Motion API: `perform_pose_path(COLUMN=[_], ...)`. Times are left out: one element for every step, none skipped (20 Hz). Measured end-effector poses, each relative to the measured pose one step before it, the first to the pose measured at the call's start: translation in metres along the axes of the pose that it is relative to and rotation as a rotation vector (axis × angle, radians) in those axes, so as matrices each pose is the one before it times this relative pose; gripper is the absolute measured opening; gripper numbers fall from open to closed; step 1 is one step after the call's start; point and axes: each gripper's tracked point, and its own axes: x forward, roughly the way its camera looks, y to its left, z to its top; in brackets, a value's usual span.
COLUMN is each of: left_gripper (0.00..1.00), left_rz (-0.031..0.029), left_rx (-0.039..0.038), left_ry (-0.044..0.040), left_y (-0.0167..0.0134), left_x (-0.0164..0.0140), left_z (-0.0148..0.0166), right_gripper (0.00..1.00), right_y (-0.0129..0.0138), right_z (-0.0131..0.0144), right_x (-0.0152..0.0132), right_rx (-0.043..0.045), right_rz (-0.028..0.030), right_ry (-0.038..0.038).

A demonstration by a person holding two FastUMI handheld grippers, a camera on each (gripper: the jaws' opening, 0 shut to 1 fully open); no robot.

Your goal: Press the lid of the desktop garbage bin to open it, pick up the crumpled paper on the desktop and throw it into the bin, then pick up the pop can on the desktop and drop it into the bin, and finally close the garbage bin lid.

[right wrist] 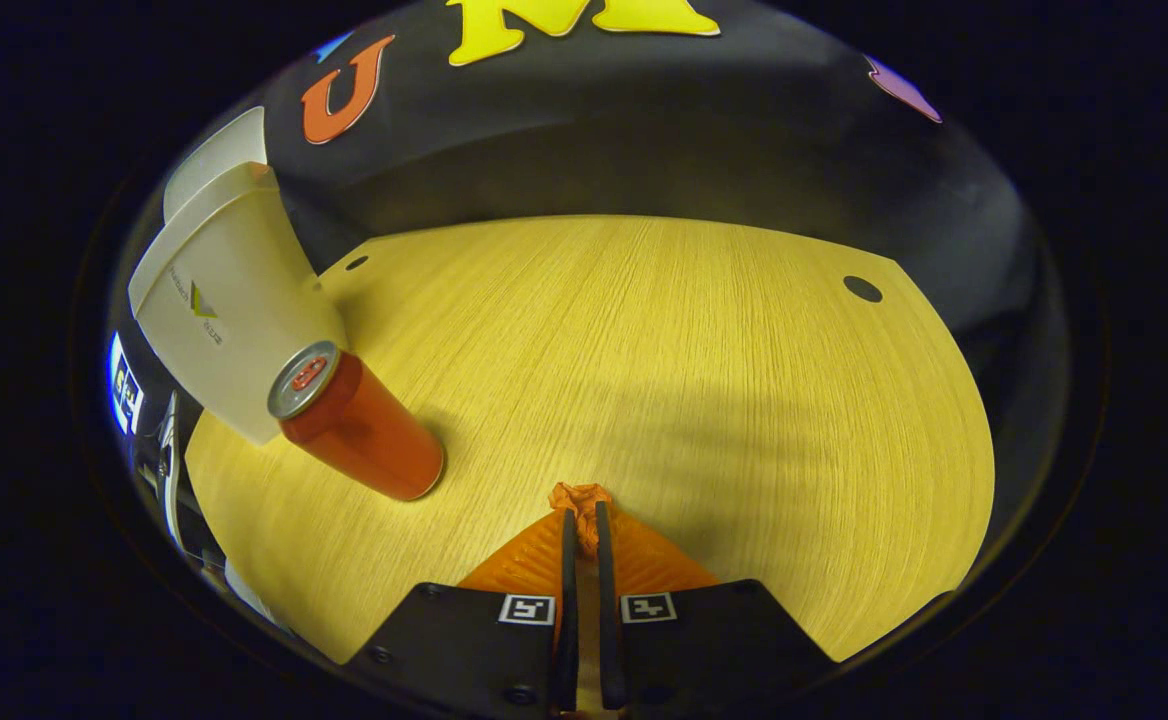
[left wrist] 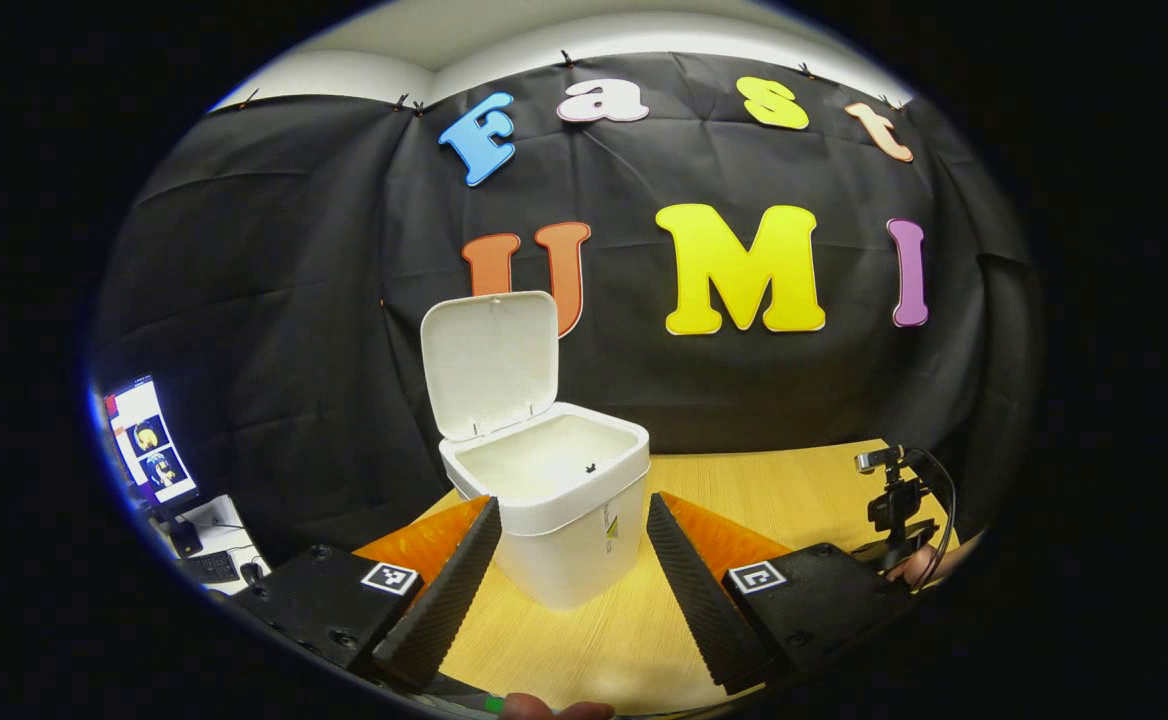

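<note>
White plastic, lid (left wrist: 490,362) upright: in the left gripper view I see the garbage bin (left wrist: 559,505) standing open on the wooden desktop (left wrist: 774,495), just ahead of my left gripper (left wrist: 569,540), whose fingers are spread wide with nothing between them. In the right gripper view, my right gripper (right wrist: 584,520) is clenched on the crumpled paper (right wrist: 581,497), a scrap pinched at its fingertips low over the desktop. The pop can (right wrist: 356,420) stands just beside the bin, to the left.
</note>
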Motion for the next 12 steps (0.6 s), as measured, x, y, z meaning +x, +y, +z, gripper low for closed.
perform_pose_path(left_gripper=[0.96, 0.97, 0.97, 0.96, 0.96, 0.96, 0.96, 0.96, 0.96, 0.96, 0.96, 0.96], left_rz=[-0.00516, -0.00284, -0.00537, -0.00638, -0.00568, -0.00615, -0.00603, -0.00654, -0.00880, -0.00551, -0.00766, -0.01023], left_rx=[0.00150, 0.00091, -0.00225, -0.00332, -0.00319, -0.00170, -0.00020, -0.00027, 0.00003, -0.00033, -0.00244, -0.00199], left_ry=[-0.00292, -0.00439, -0.00309, -0.00235, -0.00293, -0.00333, -0.00464, -0.00300, -0.00371, -0.00275, -0.00413, -0.00361], left_y=[-0.00071, -0.00006, 0.00124, -0.00036, -0.00151, -0.00055, 0.00047, -0.00016, -0.00242, -0.00031, 0.00034, -0.00313], left_x=[0.00093, 0.00024, 0.00149, 0.00143, 0.00219, 0.00085, 0.00144, 0.00135, 0.00226, 0.00212, 0.00053, 0.00197], left_z=[0.00018, 0.00157, 0.00002, 0.00006, -0.00062, 0.00014, -0.00048, -0.00079, -0.00168, -0.00095, -0.00175, -0.00053], right_gripper=[0.07, 0.09, 0.09, 0.09, 0.09, 0.09, 0.09, 0.09, 0.09, 0.09, 0.09, 0.09], right_y=[0.00190, 0.00177, 0.00247, 0.00299, 0.00236, 0.00233, 0.00102, 0.00116, 0.00226, 0.00329, 0.00373, 0.00473], right_z=[0.00475, 0.00700, 0.00656, 0.00971, 0.01025, 0.01252, 0.01030, 0.01323, 0.01195, 0.01063, 0.00901, 0.01129], right_x=[-0.00602, -0.00725, -0.00774, -0.00913, -0.00950, -0.01018, -0.01006, -0.00949, -0.00885, -0.00813, -0.00970, -0.00844], right_rx=[0.00336, 0.00557, 0.00677, 0.00946, 0.00559, 0.00350, 0.00322, 0.01039, 0.01417, 0.01109, 0.00505, 0.00150], right_rz=[0.00268, 0.00360, 0.00631, 0.00664, 0.00358, 0.00084, -0.00571, -0.00284, 0.00034, 0.00413, 0.00382, 0.00694], right_ry=[-0.01131, -0.01584, -0.01410, -0.01988, -0.02166, -0.02567, -0.02440, -0.02607, -0.02373, -0.01776, -0.01785, -0.01993])
